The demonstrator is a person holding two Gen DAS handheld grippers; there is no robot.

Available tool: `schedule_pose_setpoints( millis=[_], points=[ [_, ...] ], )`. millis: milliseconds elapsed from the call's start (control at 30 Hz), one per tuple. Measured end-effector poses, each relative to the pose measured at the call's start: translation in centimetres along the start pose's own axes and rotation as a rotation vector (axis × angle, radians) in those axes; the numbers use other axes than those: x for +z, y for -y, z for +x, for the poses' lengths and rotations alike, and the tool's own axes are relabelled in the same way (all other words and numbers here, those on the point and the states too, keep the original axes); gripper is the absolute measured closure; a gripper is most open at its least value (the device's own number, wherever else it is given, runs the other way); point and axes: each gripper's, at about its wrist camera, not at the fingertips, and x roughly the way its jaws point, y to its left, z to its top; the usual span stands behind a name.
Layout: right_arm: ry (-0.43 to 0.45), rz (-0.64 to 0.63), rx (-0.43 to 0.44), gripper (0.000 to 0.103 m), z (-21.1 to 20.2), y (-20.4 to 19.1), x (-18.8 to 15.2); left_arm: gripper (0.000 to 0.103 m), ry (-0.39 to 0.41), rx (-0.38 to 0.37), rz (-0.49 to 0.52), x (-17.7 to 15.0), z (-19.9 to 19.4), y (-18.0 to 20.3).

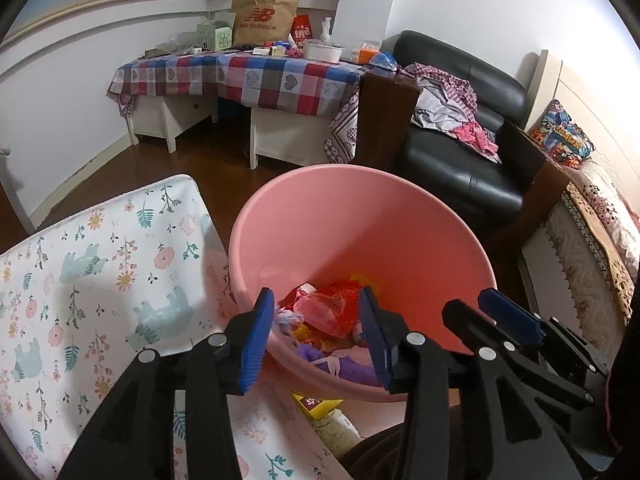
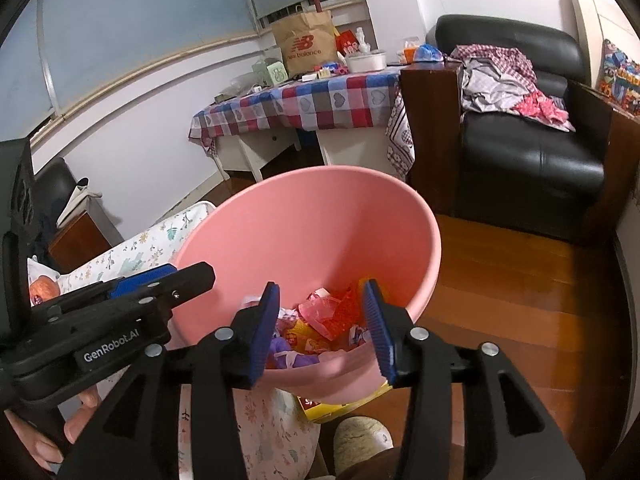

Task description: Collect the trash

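Nearest my left camera, the left gripper (image 1: 316,336) has its blue pads (image 1: 256,342) spread wide with nothing between them; they frame the near rim of the pink basin (image 1: 320,216) and I see no contact. Seen from my right camera, the right gripper (image 2: 324,328) is just as wide and also holds nothing, its blue pads (image 2: 378,332) on either side of the basin's near edge. Both tools sit close together (each shows in the other's view, the right one at the right of the left view (image 1: 500,320), the left one at the left of the right view (image 2: 160,280)).

Inside the basin lies the trash (image 1: 332,312): red netting, pink plastic, purple and yellow scraps, heaped at the bottom nearest me. To the basin's left is a floral cloth (image 1: 92,272). Below the basin's near rim a yellow box (image 1: 316,406) pokes out. Far off stand a checked table (image 1: 248,76) and, to its right, a black armchair (image 1: 460,168).
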Motion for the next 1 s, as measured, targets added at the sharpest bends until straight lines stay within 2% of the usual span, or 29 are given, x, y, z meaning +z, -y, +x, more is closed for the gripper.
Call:
schedule_pose_setpoints(
  millis=[333, 500, 633, 1000],
  points=[
    [0.023, -0.009, 0.019, 0.058, -1.9, -0.8, -0.1, 0.059, 0.031, -0.002, -0.011, -0.1, -2.3, -0.3],
    [0.032, -0.026, 0.026, 0.058, -3.0, -1.7, -0.3, 0.054, 0.062, -0.001, 0.000, -0.2, -4.1, -0.2],
    [0.037, -0.040, 0.033, 0.052, -3.8, -2.4, -0.5, 0.054, 0.083, -0.005, 0.008, -0.3, -5.5, -0.1],
    [0.051, -0.064, 0.046, 0.052, -6.0, -4.3, -1.2, 0.051, 0.131, 0.002, -0.007, -1.2, -9.1, -0.6]
  ],
)
